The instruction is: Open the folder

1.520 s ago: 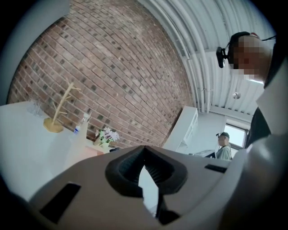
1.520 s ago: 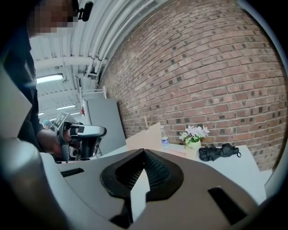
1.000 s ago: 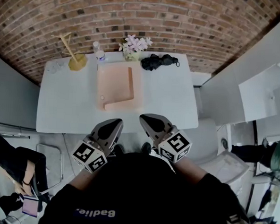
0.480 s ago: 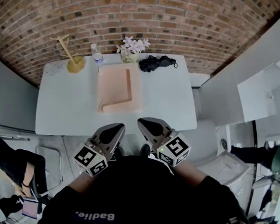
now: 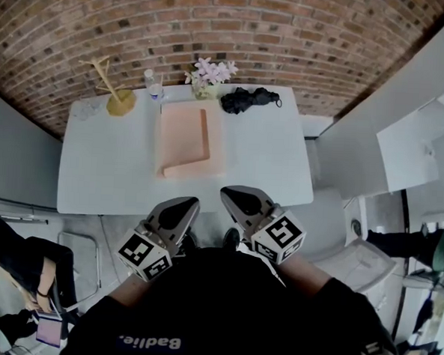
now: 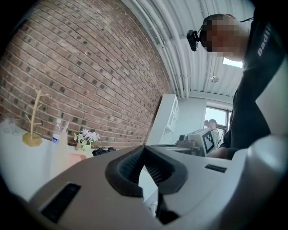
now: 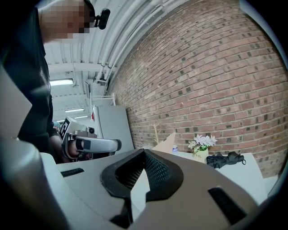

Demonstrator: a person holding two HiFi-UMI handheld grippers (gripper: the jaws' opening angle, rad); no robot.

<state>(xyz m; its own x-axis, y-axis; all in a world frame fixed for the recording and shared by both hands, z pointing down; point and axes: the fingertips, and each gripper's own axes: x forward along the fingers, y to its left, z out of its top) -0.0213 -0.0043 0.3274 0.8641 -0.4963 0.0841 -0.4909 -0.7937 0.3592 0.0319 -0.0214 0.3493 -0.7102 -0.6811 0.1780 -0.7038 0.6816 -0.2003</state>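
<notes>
Both of your tools are shut on nothing. The left hand-held gripper has its pads met at the tip, and so does the right hand-held gripper. Both hang off the near edge of the bench, well short of anything on it. The pink folder lies flat in the middle of the bench, long side running away from you, with a darker ridge along its right side and near end. From above you cannot settle whether the cover is down or already turned back, and the gripper views show only a pale flap rising there, so the scene fits either. It looks like thin card or plastic, so judge it light, bendy in the cover and ready to slide on the smooth white top. A pinch belongs on a thin free edge, not the ridge, and one hand-held gripper pressing the body down would stop it skating. Which edge is the spine is not clear. Around it, left to right, a person sits beside the bench, out of reach. A wooden branch stand stands at the far left corner, with a small bottle near the folder's far left corner. Flowers stand just behind its far end, and a black bundle lies to their right. Nothing lies between you and the near end. The bottle and flowers are the likely casualties if a cover swings toward the wall.
</notes>
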